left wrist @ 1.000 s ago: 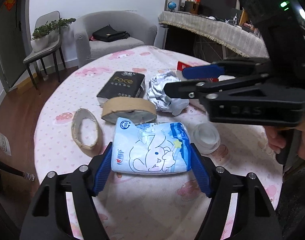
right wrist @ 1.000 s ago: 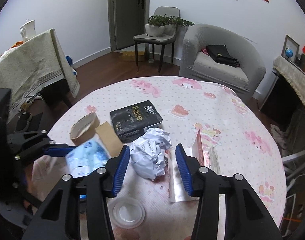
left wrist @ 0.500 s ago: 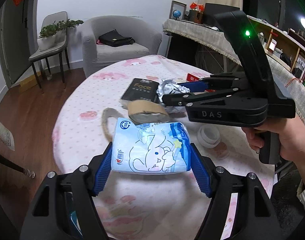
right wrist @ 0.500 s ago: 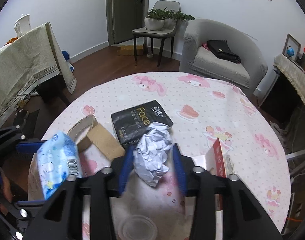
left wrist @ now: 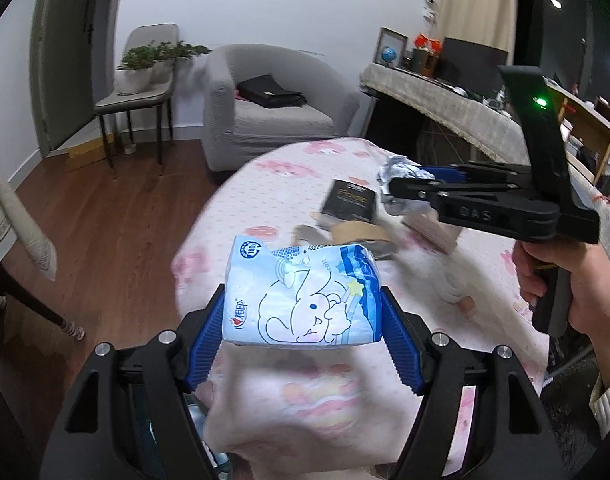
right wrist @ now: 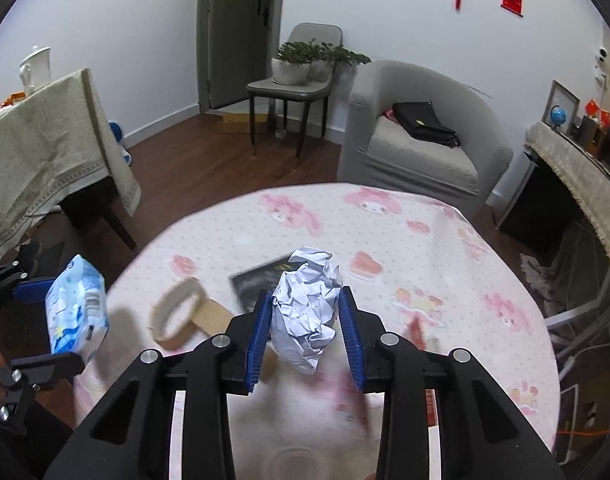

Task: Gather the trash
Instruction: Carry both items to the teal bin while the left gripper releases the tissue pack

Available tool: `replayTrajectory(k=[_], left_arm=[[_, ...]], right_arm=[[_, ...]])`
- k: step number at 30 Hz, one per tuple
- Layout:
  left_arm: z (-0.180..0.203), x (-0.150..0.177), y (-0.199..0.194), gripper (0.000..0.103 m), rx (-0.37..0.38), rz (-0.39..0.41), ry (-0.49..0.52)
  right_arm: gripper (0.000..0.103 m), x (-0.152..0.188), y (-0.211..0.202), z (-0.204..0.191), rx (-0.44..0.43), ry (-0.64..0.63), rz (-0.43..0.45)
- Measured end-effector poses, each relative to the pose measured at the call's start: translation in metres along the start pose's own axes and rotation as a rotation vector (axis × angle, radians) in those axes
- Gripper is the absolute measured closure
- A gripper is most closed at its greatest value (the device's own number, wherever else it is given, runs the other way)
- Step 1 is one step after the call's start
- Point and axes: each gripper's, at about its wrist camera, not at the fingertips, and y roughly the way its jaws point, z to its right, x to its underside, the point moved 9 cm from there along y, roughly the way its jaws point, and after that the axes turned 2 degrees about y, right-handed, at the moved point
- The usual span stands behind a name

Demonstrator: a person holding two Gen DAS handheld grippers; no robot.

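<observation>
Gripping: left claw tissue pack, right claw crumpled paper.

Pale blue tissue pack printed with a white cartoon rabbit and yellow star. White crumpled paper ball. Blue ribbed fingers. Pink cartoon-patterned worktop. Black packet; brown cardboard ring.

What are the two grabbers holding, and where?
Left gripper pinches the blue tissue pack by its short ends; right gripper squeezes the crumpled paper ball by its sides.
</observation>
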Motion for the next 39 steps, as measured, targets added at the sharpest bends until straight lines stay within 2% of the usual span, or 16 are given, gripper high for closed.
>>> replayTrajectory(k=[6, 15, 21, 26, 39], left_arm=[[-0.035, 0.002, -0.021, 0.028, -0.058, 0.023, -0.045], [-0.092, 0.021, -0.043, 0.028, -0.155, 0.032, -0.106], [-0.138, 0.049, -0.041, 0.029, -0.222, -0.018, -0.162], [-0.164, 0.074, -0.038, 0.029, -0.251, -0.053, -0.192], [-0.222, 0.154, -0.033, 0.028, -0.306, -0.213, -0.254]], right_arm=[[0.068, -0.007, 0.0, -0.049, -0.096, -0.025, 0.002], [0.068, -0.013, 0.002, -0.117, -0.178, -0.046, 0.001], [0.068, -0.013, 0.003, -0.154, -0.215, -0.066, -0.001], [0.068, -0.012, 0.011, -0.185, -0.253, -0.085, -0.015], [0.068, 0.004, 0.044, -0.257, -0.337, -0.106, -0.103]])
